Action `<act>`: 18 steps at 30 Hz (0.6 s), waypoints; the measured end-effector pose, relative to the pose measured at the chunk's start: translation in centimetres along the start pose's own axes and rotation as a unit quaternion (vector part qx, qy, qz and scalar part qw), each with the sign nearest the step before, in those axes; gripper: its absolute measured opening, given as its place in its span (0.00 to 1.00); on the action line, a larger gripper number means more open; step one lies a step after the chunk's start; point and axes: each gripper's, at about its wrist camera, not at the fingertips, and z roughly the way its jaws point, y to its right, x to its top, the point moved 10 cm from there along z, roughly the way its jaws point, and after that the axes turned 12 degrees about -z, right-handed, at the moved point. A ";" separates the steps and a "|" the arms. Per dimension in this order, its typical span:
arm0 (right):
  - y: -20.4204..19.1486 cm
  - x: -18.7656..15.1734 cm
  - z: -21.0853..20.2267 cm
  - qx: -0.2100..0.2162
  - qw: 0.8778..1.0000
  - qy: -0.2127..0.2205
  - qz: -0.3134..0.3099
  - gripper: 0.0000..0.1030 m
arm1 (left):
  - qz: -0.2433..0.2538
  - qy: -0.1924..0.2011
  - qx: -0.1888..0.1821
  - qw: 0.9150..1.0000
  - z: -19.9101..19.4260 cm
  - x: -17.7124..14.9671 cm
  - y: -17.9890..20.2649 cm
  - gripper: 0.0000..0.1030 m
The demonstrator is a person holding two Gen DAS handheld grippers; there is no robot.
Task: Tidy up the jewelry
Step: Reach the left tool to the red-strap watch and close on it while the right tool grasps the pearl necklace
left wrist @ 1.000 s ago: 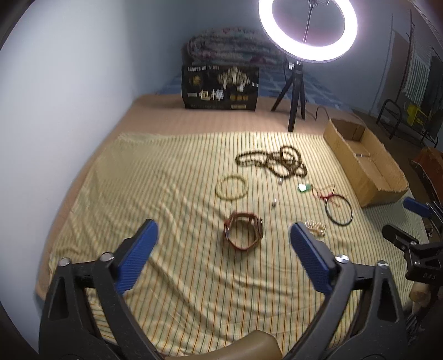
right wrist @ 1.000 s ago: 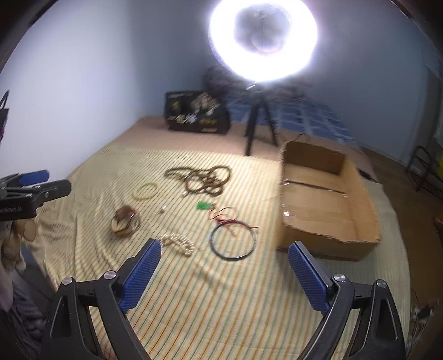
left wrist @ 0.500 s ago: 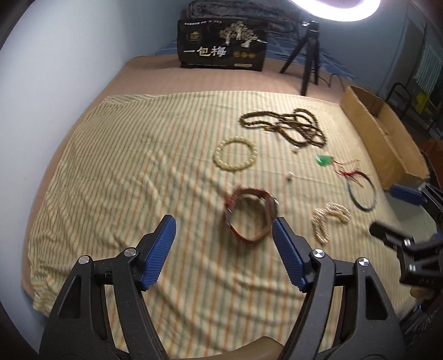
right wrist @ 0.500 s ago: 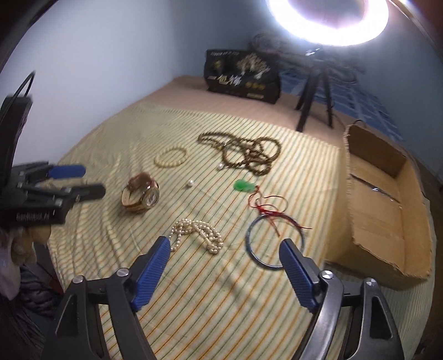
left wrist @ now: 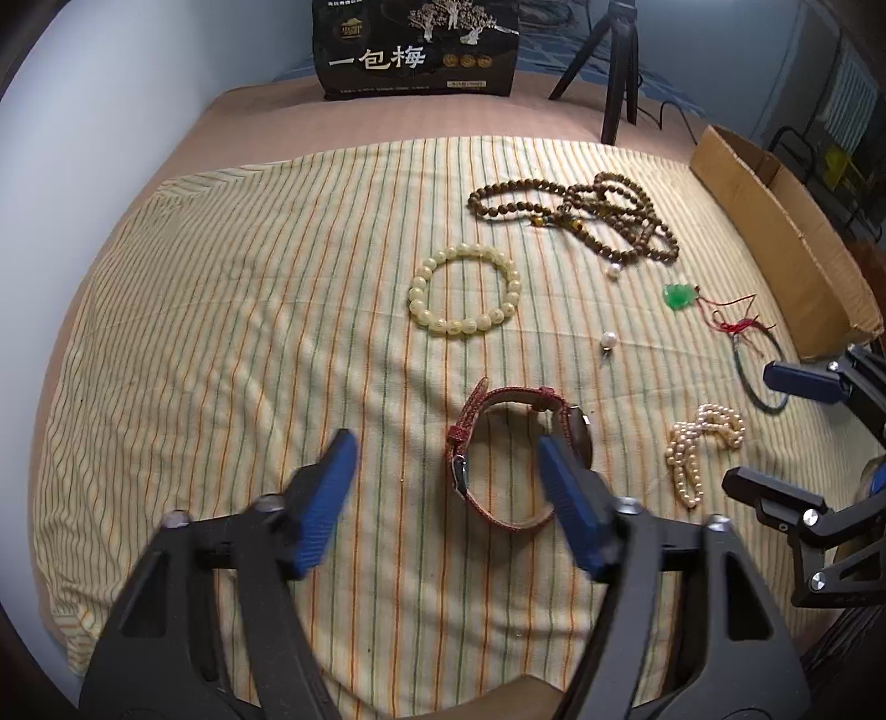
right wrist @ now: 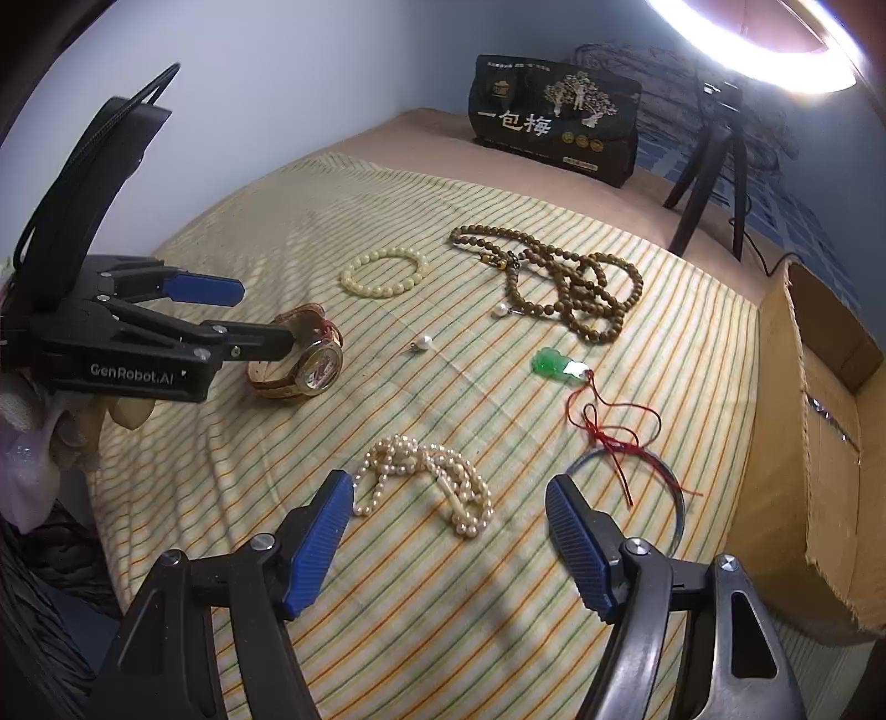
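Observation:
Jewelry lies on a striped cloth [left wrist: 221, 332]. My left gripper [left wrist: 448, 482] is open just above a red-strapped watch [left wrist: 515, 399], its right finger beside the watch face; the watch also shows in the right wrist view [right wrist: 310, 365]. My right gripper [right wrist: 448, 515] is open over a pearl necklace [right wrist: 437, 482], which the left wrist view [left wrist: 698, 443] shows too. Farther off lie a pale bead bracelet [left wrist: 465, 288], a brown bead strand [left wrist: 598, 216], a green pendant on red cord [left wrist: 681, 296], a dark bangle [right wrist: 670, 487] and two loose pearls [left wrist: 609, 339].
An open cardboard box [right wrist: 819, 421] sits at the cloth's right edge. A black printed bag [left wrist: 415, 50] and a ring-light tripod [left wrist: 620, 72] stand at the back. A wall runs along the left.
Both grippers moved forward and down toward the cloth. The left one now stands at the watch, the right one at the pearl necklace. Both stayed open.

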 end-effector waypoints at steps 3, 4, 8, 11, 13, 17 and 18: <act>0.3 0.2 0.4 0.000 1.000 -0.003 0.000 0.72 | -0.009 -0.016 -0.007 1.000 0.7 -0.1 -0.3 0.46; 0.4 0.2 0.5 -0.002 1.000 -0.004 -0.002 0.72 | -0.013 -0.021 -0.011 1.000 0.9 -0.1 -0.4 0.44; 0.2 0.3 1.1 0.004 1.000 -0.010 -0.013 0.64 | -0.009 -0.033 -0.022 0.999 1.4 -0.3 0.0 0.35; -0.2 0.3 1.8 0.005 0.999 -0.018 -0.025 0.58 | -0.004 -0.036 -0.022 0.999 1.9 -0.3 0.6 0.33; -0.2 0.3 2.2 0.004 0.999 -0.022 -0.029 0.56 | -0.006 -0.037 -0.025 0.999 2.1 -0.3 0.7 0.33; 0.0 0.3 3.0 0.015 0.999 -0.026 -0.027 0.55 | -0.009 -0.037 -0.030 0.999 2.3 -0.2 0.6 0.26; -0.1 0.3 3.1 0.017 0.999 -0.027 -0.027 0.55 | -0.011 -0.037 -0.032 0.999 2.3 -0.1 0.7 0.24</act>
